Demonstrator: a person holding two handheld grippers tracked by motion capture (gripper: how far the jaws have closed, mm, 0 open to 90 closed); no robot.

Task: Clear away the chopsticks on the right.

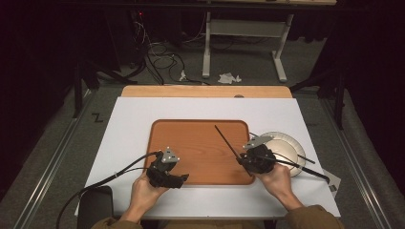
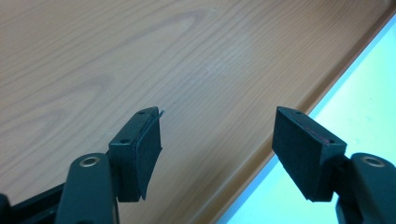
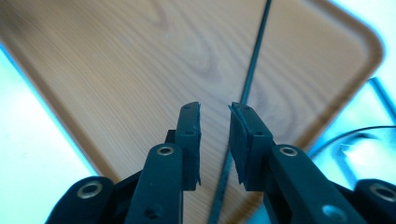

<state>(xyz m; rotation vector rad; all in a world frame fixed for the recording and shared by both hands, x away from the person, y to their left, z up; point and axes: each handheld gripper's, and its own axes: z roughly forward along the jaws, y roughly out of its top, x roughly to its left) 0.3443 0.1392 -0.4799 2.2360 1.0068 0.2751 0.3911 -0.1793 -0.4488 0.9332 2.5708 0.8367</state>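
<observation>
On white tabletop [image 1: 129, 124], bare wooden tray [image 1: 191, 143]

No readable text

You won't find any legible words, labels, brand marks or numbers on anything here; no surface in these views carries lettering that can be read.

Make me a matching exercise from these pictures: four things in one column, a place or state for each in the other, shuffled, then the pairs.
Things:
1. wooden tray
2. white plate
3. left gripper
4. thin black stick

Places or states:
A. jaws wide apart, over the tray's edge
B. in the middle of the white table cover
C. lying across the tray, passing between the right gripper's jaws
D. right of the tray

Pairs: 1-B, 2-D, 3-A, 4-C
</observation>
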